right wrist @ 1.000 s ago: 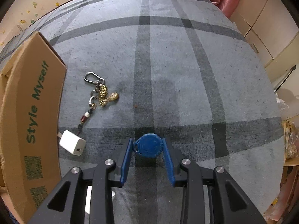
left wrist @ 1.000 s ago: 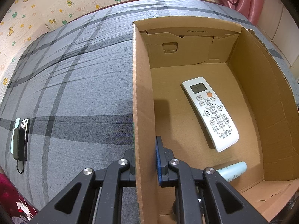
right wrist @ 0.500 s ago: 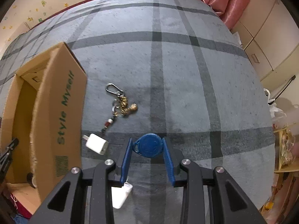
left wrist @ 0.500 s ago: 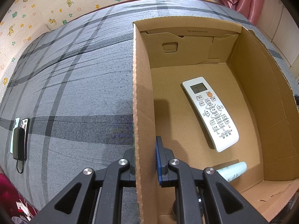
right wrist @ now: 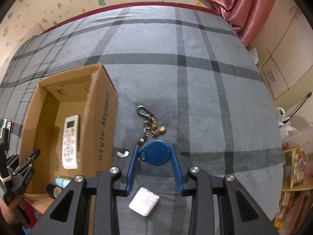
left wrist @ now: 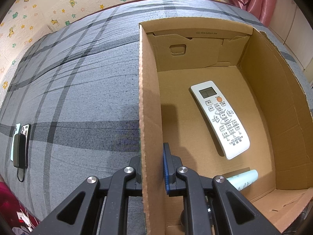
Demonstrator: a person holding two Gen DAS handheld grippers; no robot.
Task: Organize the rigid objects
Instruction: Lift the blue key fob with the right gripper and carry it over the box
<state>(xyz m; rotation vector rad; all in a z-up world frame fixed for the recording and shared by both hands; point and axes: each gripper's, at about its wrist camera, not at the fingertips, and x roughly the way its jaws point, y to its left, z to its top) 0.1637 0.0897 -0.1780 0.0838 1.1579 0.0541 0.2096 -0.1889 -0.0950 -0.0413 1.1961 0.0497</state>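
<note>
Left gripper [left wrist: 152,168]: jaws pinched on the cardboard box [left wrist: 150,117] wall, air-conditioner remote [left wrist: 220,119] and tube [left wrist: 243,179] inside. Risk: a tug tips the box.

Right gripper [right wrist: 154,156]: partly closed on a blue key fob [right wrist: 156,153], right of the box; keychain [right wrist: 151,122] beyond, white charger [right wrist: 143,201] nearer. Risk: the smooth fob slips, dropping outside.

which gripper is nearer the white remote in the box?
Left. The left gripper is clamped on the box wall beside the remote; the right gripper is outside the box, holding a blue tag.
</note>
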